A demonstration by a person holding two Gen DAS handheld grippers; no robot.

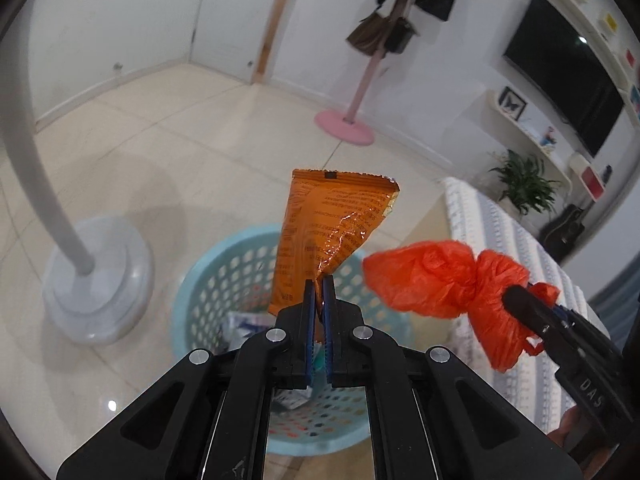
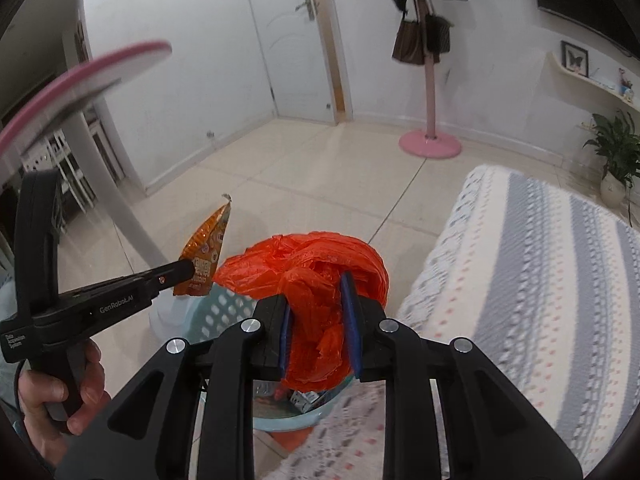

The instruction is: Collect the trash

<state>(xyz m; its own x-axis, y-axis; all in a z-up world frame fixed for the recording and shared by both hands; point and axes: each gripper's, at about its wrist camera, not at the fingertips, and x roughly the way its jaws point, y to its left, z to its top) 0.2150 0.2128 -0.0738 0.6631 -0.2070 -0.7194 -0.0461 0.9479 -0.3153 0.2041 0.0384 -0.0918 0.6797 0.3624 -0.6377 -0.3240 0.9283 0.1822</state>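
Pale floor tiles fill a white-walled room with a pink coat stand at the far wall and a striped blanket along the right side. On the floor sits a light-blue perforated basket, already holding a few scraps of packaging, so it looks to serve as the bin for this job.

Both grippers hang over it, each carrying one piece of trash. The left gripper is clenched tight on the lower corner of an orange snack wrapper, which stands up above the jaws; pinching it at a corner keeps the flat foil from slipping. The right gripper grips a crumpled red plastic bag, its jaws parted only as far as the wad between them; the bunched film bulges out ahead of the fingers and hangs below them. A hand shows on the left gripper's handle.

The wrapper is directly above the basket's mouth, and the bag hovers just over its near rim beside the blanket. Both pieces seem positioned for dropping: letting go should send them into the basket, though the light bag may cling to the pads or drift to the rim.
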